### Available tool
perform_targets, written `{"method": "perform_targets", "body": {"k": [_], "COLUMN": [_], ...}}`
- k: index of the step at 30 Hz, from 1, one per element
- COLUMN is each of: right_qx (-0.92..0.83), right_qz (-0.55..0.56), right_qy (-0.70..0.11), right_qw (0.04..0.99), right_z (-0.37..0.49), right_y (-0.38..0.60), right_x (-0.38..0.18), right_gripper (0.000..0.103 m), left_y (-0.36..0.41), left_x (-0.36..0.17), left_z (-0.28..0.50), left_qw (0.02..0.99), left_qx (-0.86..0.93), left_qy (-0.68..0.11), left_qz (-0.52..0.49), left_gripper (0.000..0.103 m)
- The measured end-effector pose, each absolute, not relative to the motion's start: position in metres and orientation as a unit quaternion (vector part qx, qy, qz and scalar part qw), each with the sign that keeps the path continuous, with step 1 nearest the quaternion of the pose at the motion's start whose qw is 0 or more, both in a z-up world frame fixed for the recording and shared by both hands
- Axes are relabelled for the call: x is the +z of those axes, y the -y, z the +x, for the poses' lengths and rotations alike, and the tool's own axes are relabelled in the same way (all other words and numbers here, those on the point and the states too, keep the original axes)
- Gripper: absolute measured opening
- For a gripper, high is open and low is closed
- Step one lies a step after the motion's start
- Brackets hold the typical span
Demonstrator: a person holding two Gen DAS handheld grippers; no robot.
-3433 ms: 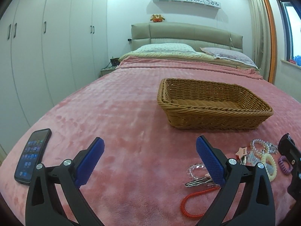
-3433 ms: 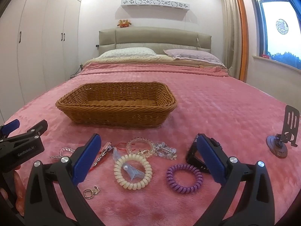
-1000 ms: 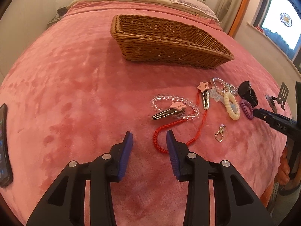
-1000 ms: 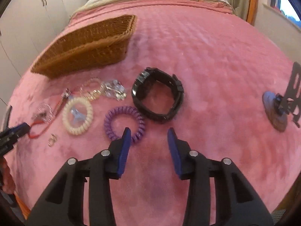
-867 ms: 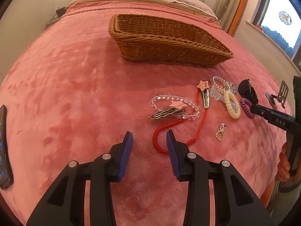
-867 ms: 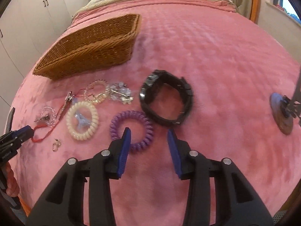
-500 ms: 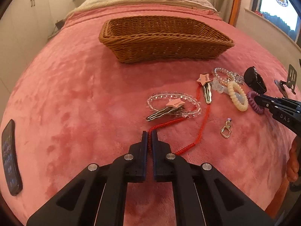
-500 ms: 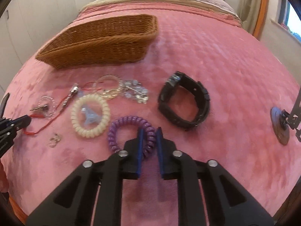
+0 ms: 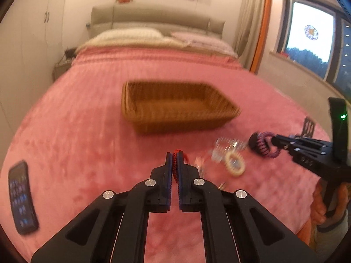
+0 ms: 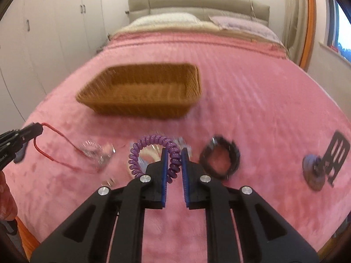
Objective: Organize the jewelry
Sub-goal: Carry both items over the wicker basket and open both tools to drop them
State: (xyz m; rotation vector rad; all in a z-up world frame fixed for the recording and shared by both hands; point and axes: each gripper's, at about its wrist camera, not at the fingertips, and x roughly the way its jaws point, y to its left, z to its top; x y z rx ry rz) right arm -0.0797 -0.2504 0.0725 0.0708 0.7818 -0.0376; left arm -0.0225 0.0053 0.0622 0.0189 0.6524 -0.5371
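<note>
My left gripper [image 9: 174,156] is shut on a red cord [image 9: 174,164] and holds it above the pink bedspread; the cord [image 10: 54,131] trails down to a clear bead bracelet [image 10: 94,151]. My right gripper [image 10: 174,153] is shut on a purple spiral hair tie [image 10: 151,145], lifted off the bed; it also shows in the left wrist view [image 9: 264,145]. The empty wicker basket [image 9: 175,107] sits ahead of both grippers [image 10: 142,92]. A cream spiral tie [image 9: 235,164] and clear beads [image 9: 228,146] lie on the bed.
A black watch [image 10: 219,157] lies right of my right gripper. A black phone stand [image 10: 324,160] stands at the far right. A phone [image 9: 20,197] lies at the left edge. Pillows and the headboard [image 10: 197,6] are at the far end.
Both grippers have lifted away from the bed with their items. The red cord now drags the bead bracelet and clips with it. The views are tilted up toward the basket.
</note>
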Motion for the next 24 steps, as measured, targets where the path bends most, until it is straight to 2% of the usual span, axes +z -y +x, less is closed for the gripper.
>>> {"method": "perform_targets", "body": {"k": [6, 12, 18, 24], "right_qx": [-0.007, 0.005, -0.003, -0.012], "right_qz": [0.029, 0.048, 0.063, 0.061], "right_qy": [-0.347, -0.348, -0.380, -0.438], "right_qw": [0.937, 0.936, 0.923, 0.897], "right_z": [-0.050, 0.009, 0.080, 0.129], "right_y": [0.245, 0.248, 0.256, 0.255], "right_x": [0.107, 0.119, 0.104, 0.061], "right_gripper": [0.010, 0.010, 0.010, 0.010], "left_y": [0.005, 0.019, 0.037, 0.057], "left_x": [0.112, 0.136, 0.112, 0.060], "left_z": [-0.003, 0.051, 0.134, 0.187], "left_qw": [0.921, 0.928, 0.920, 0.909], "left_qx": [-0.286, -0.286, -0.278, -0.245], "left_qy": [-0.264, -0.237, -0.274, -0.335], "left_qz": [0.012, -0.017, -0.039, -0.021], "left_gripper": [0.002, 0.002, 0.002, 0.002]}}
